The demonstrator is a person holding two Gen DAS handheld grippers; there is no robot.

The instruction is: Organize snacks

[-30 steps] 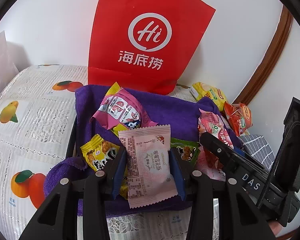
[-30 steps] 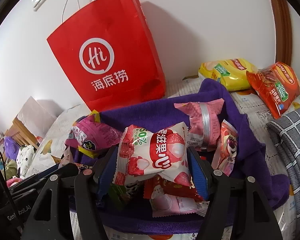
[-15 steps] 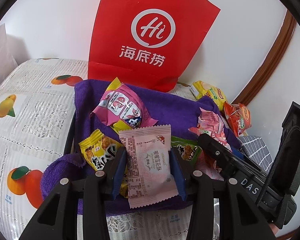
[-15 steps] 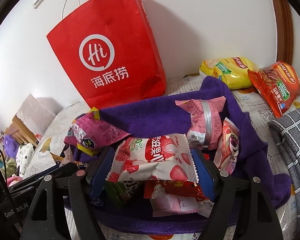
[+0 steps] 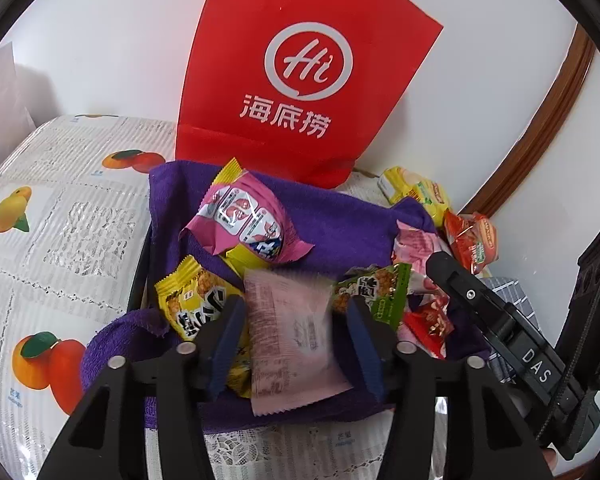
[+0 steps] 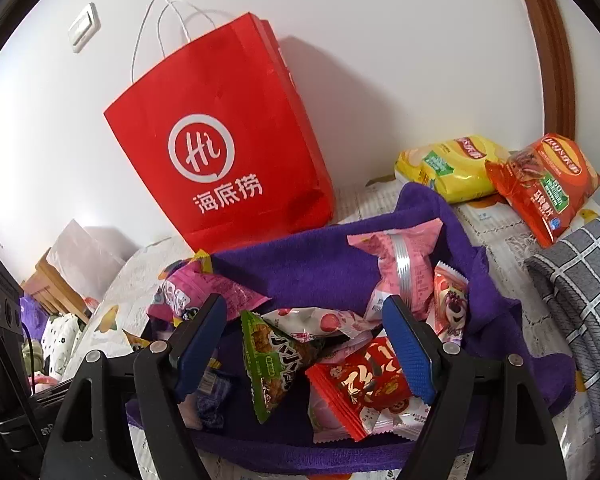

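White wall behind a fruit-print counter [image 5: 60,240], where a red paper bag [image 5: 300,80] stands behind a purple towel [image 5: 340,220] heaped with snacks.

Left claw [image 5: 292,328] has its blue pads spread, with a pale pink packet [image 5: 292,332], blurred, between them; I cannot tell whether either pad touches it. Beside it on the towel lie a yellow packet [image 5: 188,300], a green packet [image 5: 376,292] and, farther back, a magenta packet [image 5: 244,220]. Right claw [image 6: 304,344] is open with nothing gripped, poised over the pile: a green packet [image 6: 272,360], a red packet [image 6: 364,380] near its right pad, and a strawberry-print packet [image 6: 316,320] behind. A pink ribbed packet [image 6: 400,264] leans on the towel's far fold. Off the towel, near the wall, lie a yellow chip bag [image 6: 452,168] and an orange chip bag [image 6: 548,184], touching each other; a grey checked cloth [image 6: 580,280] lies at the right.
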